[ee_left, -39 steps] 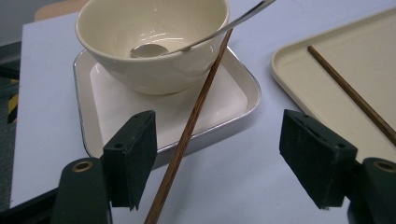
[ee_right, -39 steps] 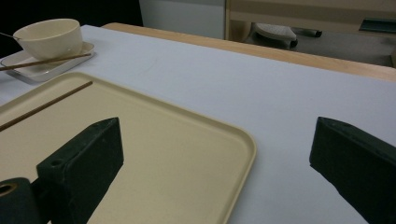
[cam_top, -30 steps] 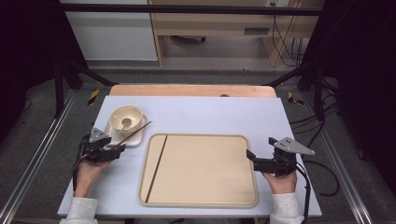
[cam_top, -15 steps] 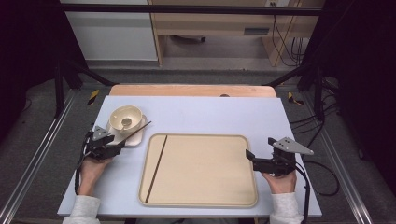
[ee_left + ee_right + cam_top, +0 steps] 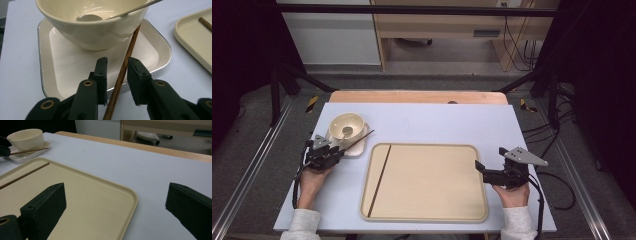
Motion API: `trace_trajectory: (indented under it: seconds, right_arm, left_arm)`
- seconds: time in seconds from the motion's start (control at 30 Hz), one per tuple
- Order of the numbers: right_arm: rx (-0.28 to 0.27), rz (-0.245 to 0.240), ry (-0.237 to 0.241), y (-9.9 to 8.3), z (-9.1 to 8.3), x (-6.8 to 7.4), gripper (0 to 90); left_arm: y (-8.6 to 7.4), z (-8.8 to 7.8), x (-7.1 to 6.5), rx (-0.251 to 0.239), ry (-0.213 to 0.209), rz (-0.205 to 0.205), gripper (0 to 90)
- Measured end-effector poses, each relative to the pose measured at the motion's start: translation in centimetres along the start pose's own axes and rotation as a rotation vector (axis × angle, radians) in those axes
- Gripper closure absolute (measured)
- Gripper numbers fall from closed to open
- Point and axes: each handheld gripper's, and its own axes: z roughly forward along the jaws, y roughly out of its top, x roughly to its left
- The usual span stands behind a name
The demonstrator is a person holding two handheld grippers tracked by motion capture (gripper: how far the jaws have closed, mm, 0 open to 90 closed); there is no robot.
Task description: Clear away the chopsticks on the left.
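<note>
Now the left gripper [image 5: 116,72] has been closing its jaws around the chopstick [image 5: 123,70] leaning on the plate [image 5: 47,60] by the bowl [image 5: 92,27], not quite pinched yet; a lift looks next

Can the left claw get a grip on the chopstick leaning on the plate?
Probably yes. The chopstick already runs between the left claw's jaws, which have just been closing; gaps remain, and the bowl sits beyond.

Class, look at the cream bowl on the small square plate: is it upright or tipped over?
Upright. The bowl sits base-down on the plate, its mouth facing up, a spoon inside.
</note>
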Motion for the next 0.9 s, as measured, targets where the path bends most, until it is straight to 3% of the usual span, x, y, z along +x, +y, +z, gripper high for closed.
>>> trace_trajectory:
  seconds: [0.23, 0.53, 0.63, 0.73, 0.9]
  right_arm:
    - [0.001, -0.001, -0.001, 0.0, 0.1, 0.0, 3.6]
    - [0.000, 0.002, 0.000, 0.0, 0.0, 0.0, 3.6]
    - [-0.004, 0.000, -0.001, 0.0, 0.0, 0.0, 3.6]
    - [-0.003, 0.000, -0.001, 0.0, -0.1, -0.1, 3.6]
    - [-0.007, 0.003, -0.001, 0.1, -0.2, -0.1, 3.5]
  left_arm:
    - [0.0, 0.0, 0.0, 0.002, -0.022, 0.002, 79.0]
    - [0.1, -0.1, -0.4, -0.005, -0.070, 0.030, 83.0]
    - [0.1, -0.1, -0.6, 0.002, -0.071, 0.051, 83.9]
    - [0.2, -0.2, -0.8, 0.010, -0.078, 0.040, 84.3]
    - [0.3, -0.4, -1.3, 0.016, -0.087, 0.059, 84.6]
